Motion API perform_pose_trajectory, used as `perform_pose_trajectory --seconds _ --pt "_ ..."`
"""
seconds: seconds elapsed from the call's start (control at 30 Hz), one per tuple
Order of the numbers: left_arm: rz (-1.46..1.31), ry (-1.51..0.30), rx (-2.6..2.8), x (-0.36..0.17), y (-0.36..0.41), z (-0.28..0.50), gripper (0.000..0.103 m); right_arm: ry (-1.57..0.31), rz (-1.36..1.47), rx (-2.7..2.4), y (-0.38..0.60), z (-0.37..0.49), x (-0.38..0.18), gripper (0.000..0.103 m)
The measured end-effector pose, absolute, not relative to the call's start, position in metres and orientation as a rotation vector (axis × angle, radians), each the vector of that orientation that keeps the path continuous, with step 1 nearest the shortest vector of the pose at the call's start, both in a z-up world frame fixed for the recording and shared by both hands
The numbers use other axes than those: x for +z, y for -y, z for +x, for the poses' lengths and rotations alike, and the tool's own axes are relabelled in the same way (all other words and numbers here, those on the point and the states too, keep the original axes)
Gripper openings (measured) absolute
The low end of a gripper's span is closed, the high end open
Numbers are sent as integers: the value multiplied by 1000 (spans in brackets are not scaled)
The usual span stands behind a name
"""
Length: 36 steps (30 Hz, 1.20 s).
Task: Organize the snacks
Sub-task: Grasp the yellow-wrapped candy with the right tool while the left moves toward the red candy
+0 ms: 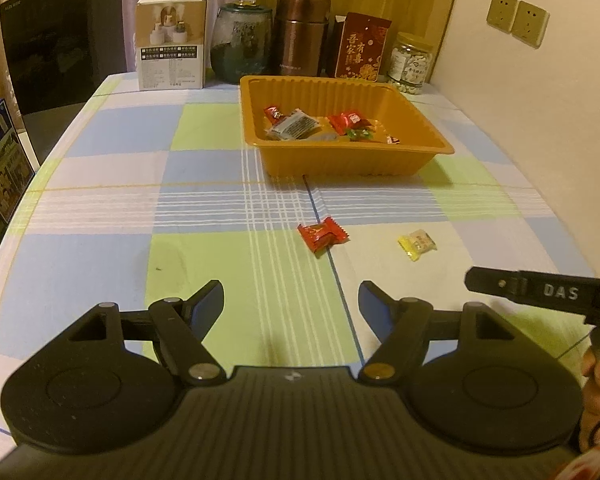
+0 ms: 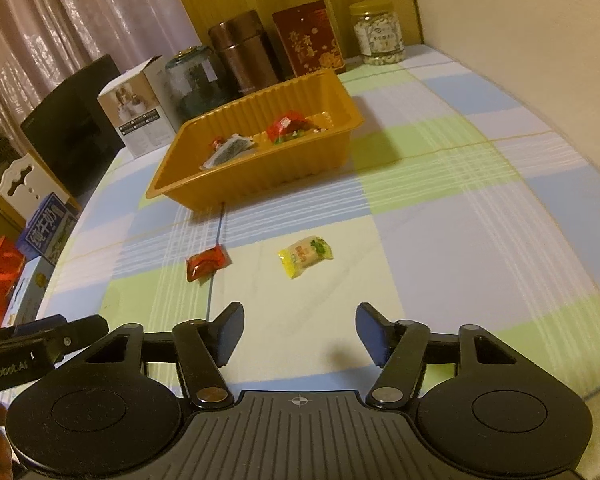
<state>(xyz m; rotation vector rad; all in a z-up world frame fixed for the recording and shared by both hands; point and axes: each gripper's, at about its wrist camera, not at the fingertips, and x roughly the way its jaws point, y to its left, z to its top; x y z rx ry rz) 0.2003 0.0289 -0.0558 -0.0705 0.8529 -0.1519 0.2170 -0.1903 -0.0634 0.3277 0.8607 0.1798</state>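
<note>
Two wrapped snacks are seen lying loose on the checked tablecloth (image 1: 112,184), in front of the orange tray (image 1: 342,162). The red candy (image 1: 322,234) is placed on the thin blue line of the cloth, just short of the tray's near wall; in the left wrist view its long axis is tilted, one twisted end pointing toward the tray and to the right, the other toward the camera and to the left. The yellow candy (image 1: 417,243) is set to the right of it, apart from it, with its long axis running nearly across the left wrist view, slightly raised on the right. In the right wrist view the same yellow candy (image 2: 305,256) is found almost straight ahead of the fingers and the red candy (image 2: 205,264) to the left.

Several wrapped sweets (image 1: 314,123) are held in the tray, gathered on its floor.

The left gripper (image 1: 291,300) is held above the cloth with its jaws spread wide and nothing between them. The right gripper (image 2: 299,322) is likewise spread apart and empty.

Along the back edge a white box (image 1: 171,44), a glass jar (image 1: 240,42), a copper canister (image 1: 300,36), a red packet (image 1: 362,46) and a clear jar (image 1: 410,62) are lined up.
</note>
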Motion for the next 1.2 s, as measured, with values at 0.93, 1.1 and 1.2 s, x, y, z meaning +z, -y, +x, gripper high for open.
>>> perform_pose_trajectory --seconds 0.93,1.1,1.2 --pt "-147 -893 -143 -94 -38 234 72 -825 129 169 143 307 -117 43" --pt "-137 -891 -145 -94 -36 237 72 -809 28 169 142 304 -121 23" --pt "-110 -878 -167 -94 -32 241 72 -817 55 168 150 302 -118 22"
